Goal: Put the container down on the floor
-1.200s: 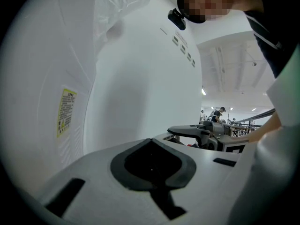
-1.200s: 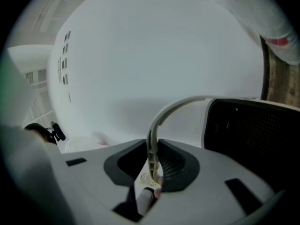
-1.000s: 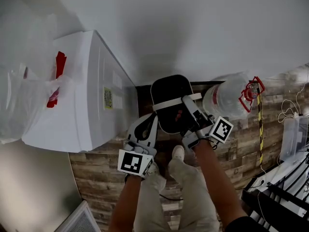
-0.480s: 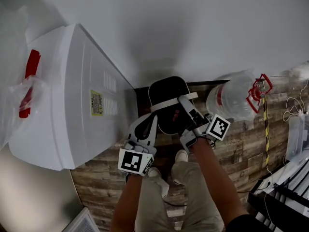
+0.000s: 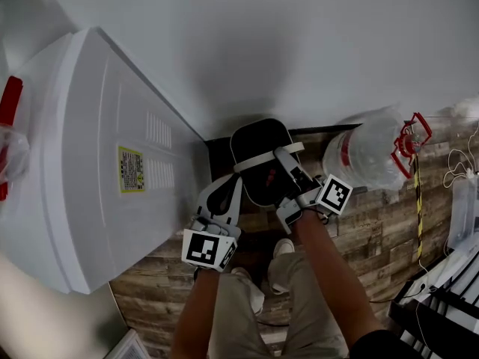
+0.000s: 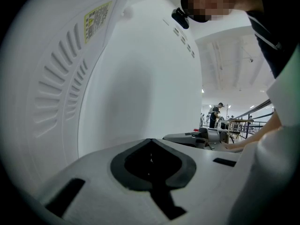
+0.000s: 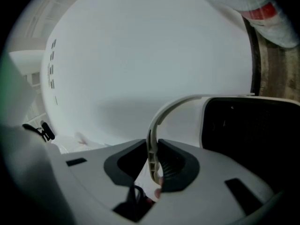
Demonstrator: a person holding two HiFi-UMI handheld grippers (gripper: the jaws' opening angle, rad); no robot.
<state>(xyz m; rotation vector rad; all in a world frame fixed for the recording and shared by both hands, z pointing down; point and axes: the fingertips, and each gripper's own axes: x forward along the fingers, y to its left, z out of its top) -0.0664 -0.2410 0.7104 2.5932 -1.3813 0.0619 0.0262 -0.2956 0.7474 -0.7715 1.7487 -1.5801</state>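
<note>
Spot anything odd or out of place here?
Mostly no. The clear water jug by the wall seems to lie on its side, though the steep view leaves that unsure. Nothing spilled or damaged shows.

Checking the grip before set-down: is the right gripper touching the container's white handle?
Touching. The right gripper view shows the white handle running down between the right gripper's fingers, which are clamped on it.

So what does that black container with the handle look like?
The container is black with rounded corners and looks like plastic. A thin white handle arches over it, and the right gripper is shut on that handle. It's by the white wall, over the wood-plank floor; I can't tell if it touches the floor.
</note>
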